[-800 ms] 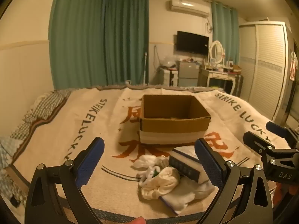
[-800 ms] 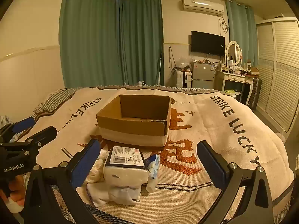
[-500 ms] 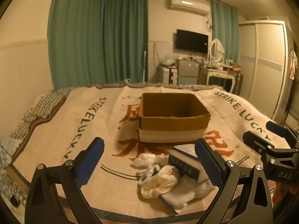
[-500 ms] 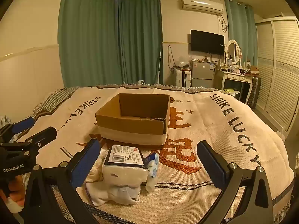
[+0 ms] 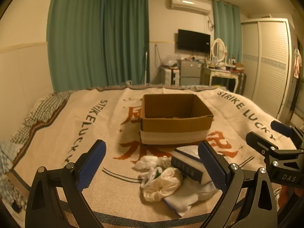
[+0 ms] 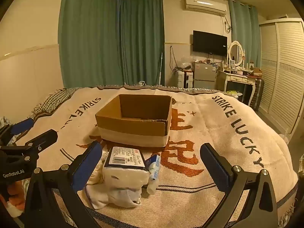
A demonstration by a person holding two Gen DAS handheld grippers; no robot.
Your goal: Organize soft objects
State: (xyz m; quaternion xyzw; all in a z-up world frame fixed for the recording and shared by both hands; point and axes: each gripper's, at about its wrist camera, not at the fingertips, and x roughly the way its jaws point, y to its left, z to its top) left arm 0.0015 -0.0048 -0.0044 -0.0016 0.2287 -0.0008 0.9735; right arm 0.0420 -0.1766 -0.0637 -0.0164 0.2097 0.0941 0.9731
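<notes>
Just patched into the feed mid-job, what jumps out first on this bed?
An open cardboard box sits mid-bed on the blanket printed STRIKE LUCKY. Just in front of it lies a small heap: a wrapped tissue pack, crumpled white cloths and a small tube. Both the left tool and right tool hover open over the heap.

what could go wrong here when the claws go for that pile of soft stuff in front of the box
1. The socks, tissue pack and small tube lie heaped together, so a claw may pinch two things at once.
2. The left claw and right claw hang open close side by side and might collide.
3. The cardboard box sits on a soft blanket and may slide if bumped.
</notes>
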